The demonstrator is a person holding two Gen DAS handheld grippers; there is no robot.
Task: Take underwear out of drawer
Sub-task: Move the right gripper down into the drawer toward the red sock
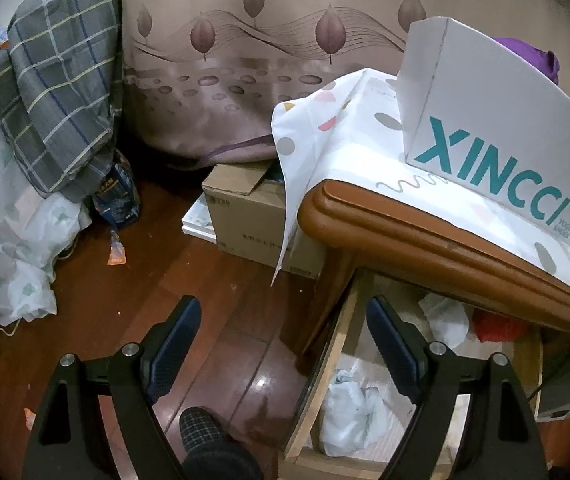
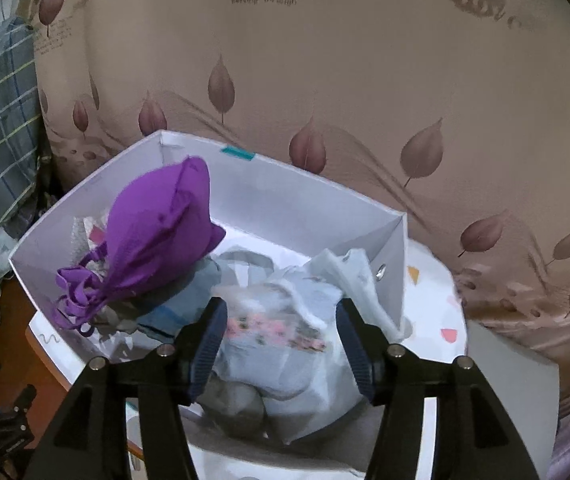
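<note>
the right tool (image 2: pixel 281 344) stands part open over a pale floral underwear (image 2: pixel 285 344) in the white box (image 2: pixel 285 200), pads not pressing. the left tool (image 1: pixel 283 344), open, hovers by the drawer (image 1: pixel 341 360), where more soft, light underwear (image 1: pixel 349 412) lies; pinch a bunched fold.

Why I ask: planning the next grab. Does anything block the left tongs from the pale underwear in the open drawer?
Nothing covers the underwear; the drawer is open. The left tongs straddle its side wall, so they would likely need to shift over it. The tabletop overhangs only the back.
</note>
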